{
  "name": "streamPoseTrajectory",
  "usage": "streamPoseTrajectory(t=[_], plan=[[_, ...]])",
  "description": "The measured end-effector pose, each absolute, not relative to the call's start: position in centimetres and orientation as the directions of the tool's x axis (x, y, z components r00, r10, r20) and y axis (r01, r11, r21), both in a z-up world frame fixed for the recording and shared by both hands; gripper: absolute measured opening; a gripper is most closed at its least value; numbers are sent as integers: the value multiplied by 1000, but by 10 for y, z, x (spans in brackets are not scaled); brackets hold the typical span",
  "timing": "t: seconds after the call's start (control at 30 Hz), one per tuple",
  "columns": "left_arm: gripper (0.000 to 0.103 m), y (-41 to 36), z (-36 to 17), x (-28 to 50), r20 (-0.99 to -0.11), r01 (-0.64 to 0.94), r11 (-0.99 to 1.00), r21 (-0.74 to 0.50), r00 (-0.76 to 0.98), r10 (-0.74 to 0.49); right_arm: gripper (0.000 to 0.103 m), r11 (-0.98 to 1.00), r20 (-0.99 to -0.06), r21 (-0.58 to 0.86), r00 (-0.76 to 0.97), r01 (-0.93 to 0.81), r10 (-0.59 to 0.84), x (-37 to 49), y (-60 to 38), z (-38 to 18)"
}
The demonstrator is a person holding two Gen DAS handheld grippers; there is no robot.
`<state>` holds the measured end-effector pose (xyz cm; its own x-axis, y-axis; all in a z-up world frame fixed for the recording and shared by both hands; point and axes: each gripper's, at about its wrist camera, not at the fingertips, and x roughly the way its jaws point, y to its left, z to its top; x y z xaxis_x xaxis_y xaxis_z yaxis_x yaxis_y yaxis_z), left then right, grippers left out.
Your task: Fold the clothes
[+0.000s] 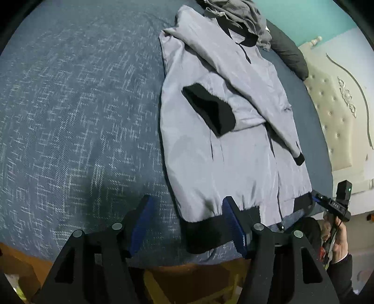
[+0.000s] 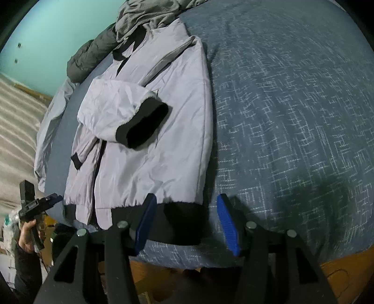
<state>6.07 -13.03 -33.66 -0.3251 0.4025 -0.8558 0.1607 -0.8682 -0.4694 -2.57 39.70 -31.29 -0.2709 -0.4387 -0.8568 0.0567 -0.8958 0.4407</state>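
Jacket [image 1: 233, 140] lay flat on the bed [image 1: 70, 117], both sleeves folded across its front — mid-fold, I'd judge. Left gripper [image 1: 187, 224] and right gripper [image 2: 184, 222] both released, straddling the hem corners. Next likely needs pinching the hem.

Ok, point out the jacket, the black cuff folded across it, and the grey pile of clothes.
jacket [image 1: 236, 163], left wrist view, lower front panel.
black cuff [image 1: 209, 108], left wrist view, middle of cuff.
grey pile of clothes [image 2: 149, 14], right wrist view, crumpled centre.

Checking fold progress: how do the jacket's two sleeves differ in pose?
The bent sleeve doubles back, cuff at mid-chest; the straight sleeve runs diagonally across, cuff nearer the hem. The bent sleeve looks bunched, the straight sleeve flat. Both are grey with black cuffs.
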Motion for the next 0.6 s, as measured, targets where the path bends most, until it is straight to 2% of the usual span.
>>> streamPoseTrajectory(t=[0.57,0.6], plan=[[65,-106,-368,67,-851,147,-854,-500,-269,452,54,-874,-847,480,-221,74,-484,-28,385,-326],[60,-105,-368,67,-850,139,-855,-499,-270,453,52,-874,-847,480,-219,79,-485,-28,383,-326]])
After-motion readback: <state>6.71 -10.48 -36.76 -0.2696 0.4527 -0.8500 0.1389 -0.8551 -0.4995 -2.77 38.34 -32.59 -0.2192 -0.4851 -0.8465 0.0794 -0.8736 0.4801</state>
